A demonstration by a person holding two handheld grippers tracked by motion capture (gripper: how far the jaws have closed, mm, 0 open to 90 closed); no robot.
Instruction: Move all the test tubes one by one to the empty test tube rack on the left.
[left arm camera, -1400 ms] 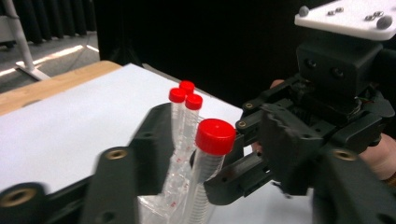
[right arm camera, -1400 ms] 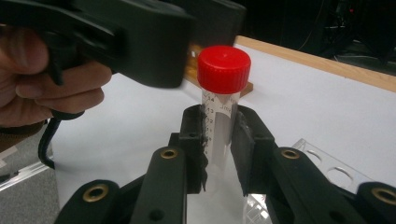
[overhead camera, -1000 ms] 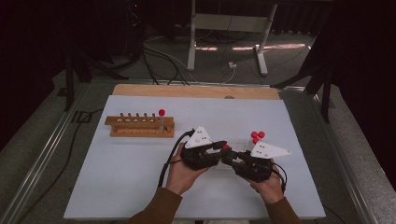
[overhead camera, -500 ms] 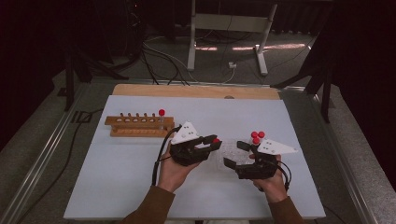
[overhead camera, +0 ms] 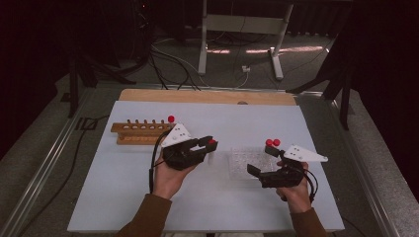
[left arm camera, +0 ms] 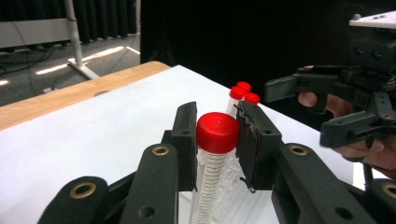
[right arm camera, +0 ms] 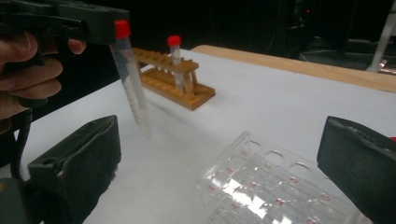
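At left gripper [overhead camera: 205, 144]: clamps upright tube [left arm camera: 211, 172]
Rack [overhead camera: 141, 132]: ten o'clock, nearer left hand
Right gripper [overhead camera: 262, 159]: wide, empty

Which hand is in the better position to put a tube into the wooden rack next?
Left. The left gripper is shut on a red-capped tube and is nearer to the wooden rack. The right gripper is open and holds nothing, beside the clear tray.

White table [overhead camera: 123, 197] carries a wooden rack [overhead camera: 141, 133] and, seemingly, a clear tray [overhead camera: 244, 163].
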